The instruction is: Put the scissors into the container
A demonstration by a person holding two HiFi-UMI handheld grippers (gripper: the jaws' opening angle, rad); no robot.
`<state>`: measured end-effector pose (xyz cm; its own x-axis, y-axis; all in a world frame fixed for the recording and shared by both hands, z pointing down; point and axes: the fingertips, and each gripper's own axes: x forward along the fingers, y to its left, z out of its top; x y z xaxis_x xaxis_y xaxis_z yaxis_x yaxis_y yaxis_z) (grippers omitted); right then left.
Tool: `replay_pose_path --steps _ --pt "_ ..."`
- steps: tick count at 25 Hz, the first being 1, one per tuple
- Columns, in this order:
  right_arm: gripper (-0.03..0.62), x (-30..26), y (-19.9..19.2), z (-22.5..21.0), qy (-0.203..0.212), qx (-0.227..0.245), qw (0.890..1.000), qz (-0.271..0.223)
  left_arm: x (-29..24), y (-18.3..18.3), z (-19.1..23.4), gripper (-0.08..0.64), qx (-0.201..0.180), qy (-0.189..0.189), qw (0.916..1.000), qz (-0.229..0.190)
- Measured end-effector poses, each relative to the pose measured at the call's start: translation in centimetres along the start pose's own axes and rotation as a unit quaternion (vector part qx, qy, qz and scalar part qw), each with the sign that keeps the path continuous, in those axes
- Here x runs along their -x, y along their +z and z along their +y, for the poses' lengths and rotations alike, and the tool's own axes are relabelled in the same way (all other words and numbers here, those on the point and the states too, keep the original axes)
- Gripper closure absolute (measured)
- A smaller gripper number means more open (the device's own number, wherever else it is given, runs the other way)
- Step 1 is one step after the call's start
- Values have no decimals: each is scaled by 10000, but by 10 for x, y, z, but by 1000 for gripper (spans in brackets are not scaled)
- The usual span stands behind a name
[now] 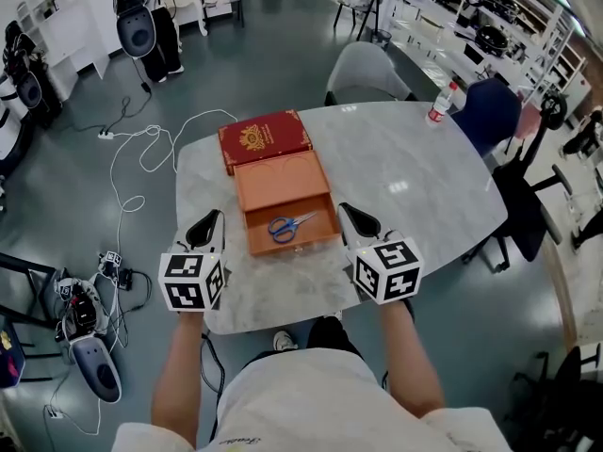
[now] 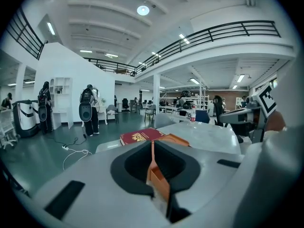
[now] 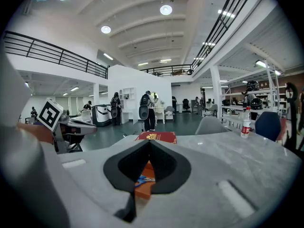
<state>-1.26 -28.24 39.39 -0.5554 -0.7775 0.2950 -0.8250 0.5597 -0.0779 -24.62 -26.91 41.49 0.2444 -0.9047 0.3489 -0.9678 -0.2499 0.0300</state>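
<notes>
Scissors [image 1: 290, 225] with blue handles lie flat inside the orange container [image 1: 283, 185] on the table [image 1: 424, 186] in the head view, toward its near wall, so the task looks done. The red lid [image 1: 264, 139] sits at 12 o'clock of the container. The left gripper [image 1: 207, 230] hovers at 9 o'clock of the container and the right gripper [image 1: 359, 222] at 3 o'clock, both level, pointing away from the person and apart from its walls. The left forearm [image 1: 179, 375] and the right forearm [image 1: 410, 365] reach straight forward.

In the left gripper view, the left gripper [image 2: 152, 144] has its jaws together on nothing. Only a sliver of the container [image 2: 159, 180] shows through the seam, with the lid [image 2: 141, 136] beyond at 12 o'clock.

In the right gripper view, the right gripper [image 3: 149, 144] is likewise closed and empty. Through its seam the scissors [image 3: 142, 179] show resting in the container [image 3: 145, 190].

The scissors are probably light and stiff, with thin, slippery blades. If they needed moving, the handle loops or the pivot would give the surest hold.
</notes>
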Motion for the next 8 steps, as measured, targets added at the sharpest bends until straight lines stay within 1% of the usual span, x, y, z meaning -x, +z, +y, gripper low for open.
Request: replay_pose_path --steps 8 --pt "588 2 0 2 -16 8 10000 20 1 -2 -2 535 -25 -55 10000 40"
